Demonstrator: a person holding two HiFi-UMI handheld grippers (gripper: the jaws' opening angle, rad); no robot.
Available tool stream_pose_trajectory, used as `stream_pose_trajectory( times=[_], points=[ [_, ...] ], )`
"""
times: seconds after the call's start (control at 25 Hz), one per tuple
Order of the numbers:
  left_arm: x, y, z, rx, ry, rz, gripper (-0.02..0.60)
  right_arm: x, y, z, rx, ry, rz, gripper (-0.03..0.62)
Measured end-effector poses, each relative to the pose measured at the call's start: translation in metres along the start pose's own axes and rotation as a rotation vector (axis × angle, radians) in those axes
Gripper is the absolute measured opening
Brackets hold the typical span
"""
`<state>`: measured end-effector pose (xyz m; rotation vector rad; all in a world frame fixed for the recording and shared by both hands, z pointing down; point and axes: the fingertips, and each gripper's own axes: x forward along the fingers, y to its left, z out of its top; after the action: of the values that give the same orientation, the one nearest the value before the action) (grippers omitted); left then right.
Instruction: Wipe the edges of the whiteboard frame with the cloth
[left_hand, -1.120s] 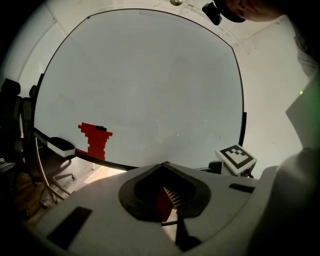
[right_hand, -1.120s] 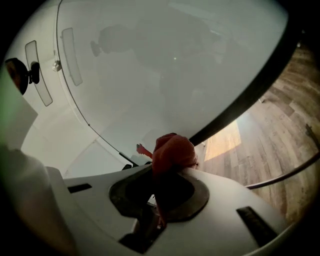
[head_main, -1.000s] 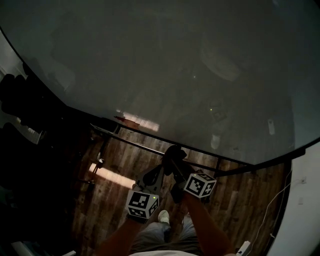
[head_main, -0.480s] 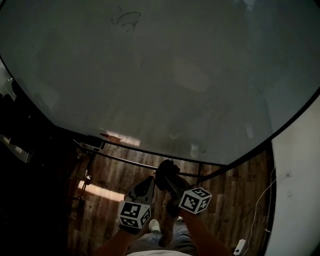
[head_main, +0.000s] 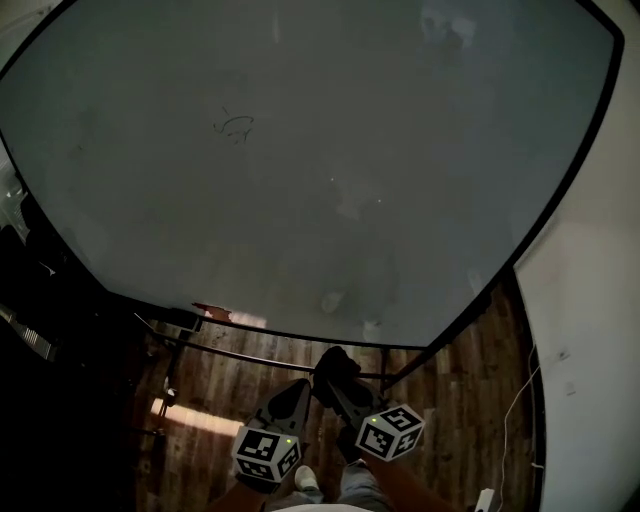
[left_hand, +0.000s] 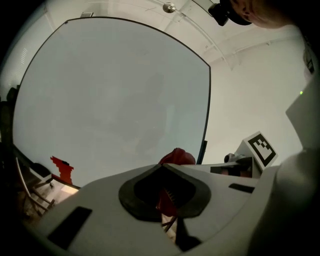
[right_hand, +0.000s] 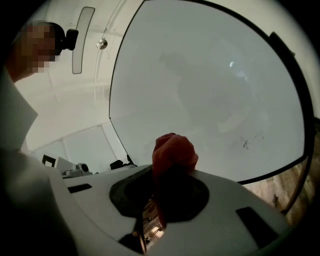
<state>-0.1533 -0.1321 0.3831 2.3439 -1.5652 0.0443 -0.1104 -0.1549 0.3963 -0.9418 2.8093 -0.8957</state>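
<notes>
A big whiteboard (head_main: 300, 150) with a thin black frame (head_main: 562, 165) fills the head view. Below its bottom edge my two grippers meet over the floor. A cloth (head_main: 335, 362), dark here and red (right_hand: 172, 150) in the right gripper view, bunches at their tips. The right gripper (head_main: 337, 377) is shut on the cloth, which sticks out past the jaws (right_hand: 167, 175). The left gripper (head_main: 305, 387) touches the same bunch. Red cloth (left_hand: 176, 156) shows at its tips and in the gap between its jaws (left_hand: 167, 172). A small scribble (head_main: 235, 125) marks the board.
Dark stand bars (head_main: 250, 358) run under the board above a wooden floor (head_main: 460, 380). A red object (head_main: 212, 312) sits at the board's lower left. A white wall (head_main: 590, 350) with a cable stands to the right. Dark clutter lies at the left.
The head view has tilted upward, so more of the whiteboard and its right frame edge shows. The two grippers stay together on the cloth and sit lower in the picture.
</notes>
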Motion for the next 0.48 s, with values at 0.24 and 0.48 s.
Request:
stream_pose_trajectory(
  times=[0.24, 0.48],
  points=[
    [-0.001, -0.023, 0.022, 0.041, -0.028, -0.050, 0.008, -0.032, 0.007, 0.015, -0.096, -0.016, -0.053, 0.048],
    [0.001, -0.034, 0.027, 0.052, -0.041, -0.067, 0.008, -0.049, 0.000, 0.017, -0.105, -0.020, -0.103, 0.048]
  ],
)
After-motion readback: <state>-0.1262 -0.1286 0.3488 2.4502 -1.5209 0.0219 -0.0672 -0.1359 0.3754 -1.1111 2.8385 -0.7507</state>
